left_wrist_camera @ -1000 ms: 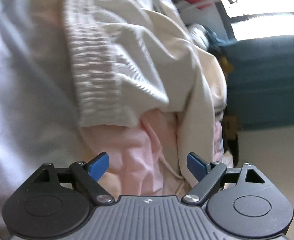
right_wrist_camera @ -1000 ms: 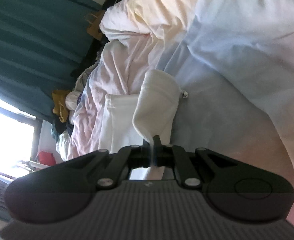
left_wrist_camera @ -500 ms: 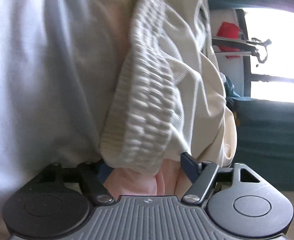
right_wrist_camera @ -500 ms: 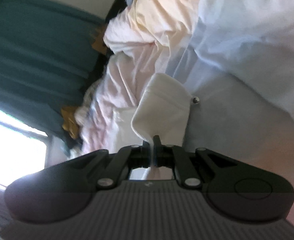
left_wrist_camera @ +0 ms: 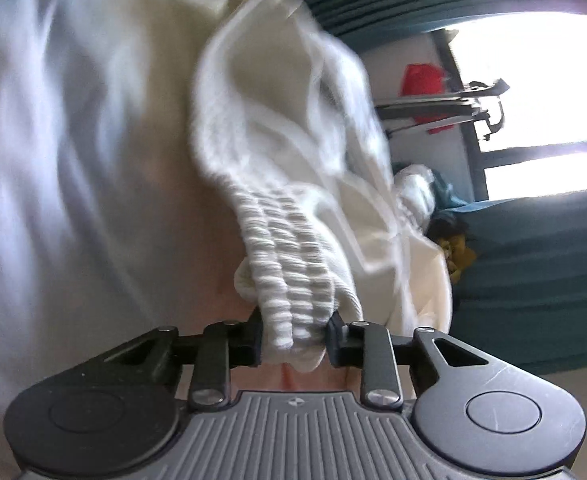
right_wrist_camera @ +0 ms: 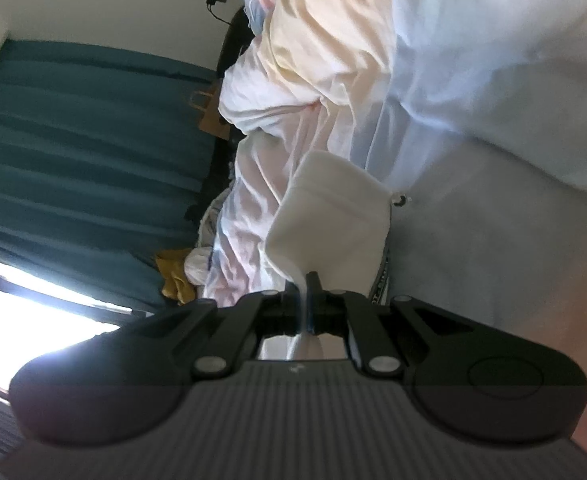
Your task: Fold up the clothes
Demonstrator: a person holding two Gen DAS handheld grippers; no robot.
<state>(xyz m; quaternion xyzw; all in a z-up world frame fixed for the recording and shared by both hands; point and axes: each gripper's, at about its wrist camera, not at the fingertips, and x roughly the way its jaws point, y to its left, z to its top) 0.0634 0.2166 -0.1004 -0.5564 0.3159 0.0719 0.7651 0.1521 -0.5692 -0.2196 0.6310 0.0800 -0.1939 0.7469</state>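
Teal curtains [right_wrist_camera: 93, 152] and a bright window [left_wrist_camera: 533, 92] back a bed of rumpled sheets [right_wrist_camera: 453, 80]. Motion blur smears the upper left of the left wrist view, so the garment's [left_wrist_camera: 285, 168] shape is hard to make out. At lower centre the left gripper [left_wrist_camera: 293, 338] clamps its ribbed waistband [left_wrist_camera: 293, 280]. The right gripper [right_wrist_camera: 302, 300], jaws nearly touching, pinches a thin fold of cream cloth [right_wrist_camera: 333, 216] rising mid-frame.

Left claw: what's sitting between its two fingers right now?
In the left wrist view, the ribbed elastic band of the cream garment fills the gap of the left claw; both fingers press against it, with no bare space showing.
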